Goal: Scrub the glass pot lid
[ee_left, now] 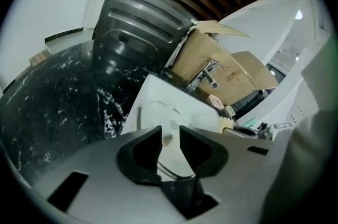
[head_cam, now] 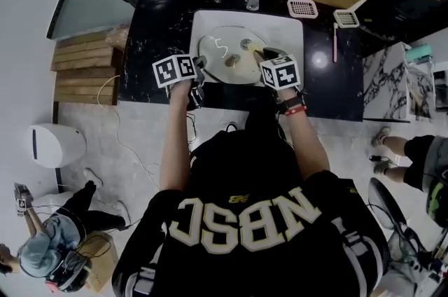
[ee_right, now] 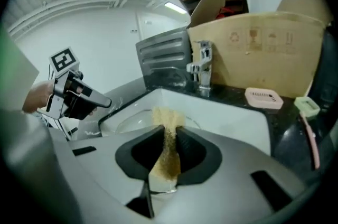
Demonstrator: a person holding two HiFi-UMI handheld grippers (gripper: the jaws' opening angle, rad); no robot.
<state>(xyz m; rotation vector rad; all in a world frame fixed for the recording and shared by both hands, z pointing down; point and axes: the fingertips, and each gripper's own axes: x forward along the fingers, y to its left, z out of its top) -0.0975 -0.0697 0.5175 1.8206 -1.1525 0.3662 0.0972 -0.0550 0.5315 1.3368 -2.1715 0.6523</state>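
**Desk:** Where is the lid, and what do you have hold of?

**Operator:** The glass pot lid lies in the white sink, which is set into the black tabletop. Both my tools are at its near side. My right gripper is clenched on a tan sponge that sticks out past the fingers toward the glass. My left gripper has its fingers spread and grasps nothing. I can see the lid's rim through the gap.

**Desk:** What can go wrong from here?

**Operator:** Nothing pins the lid. If I press the sponge down, I judge the lid may skate or spin in the basin and knock the sink's hard wall. The sponge is pinched along one end only, so heavy scrubbing could drag it loose.

**Desk:** Which way does it point?

**Operator:** Dome and knob face up, as far as I can tell. It is round, so it has no true long axis. From my head camera it reads widest left to right across the basin.
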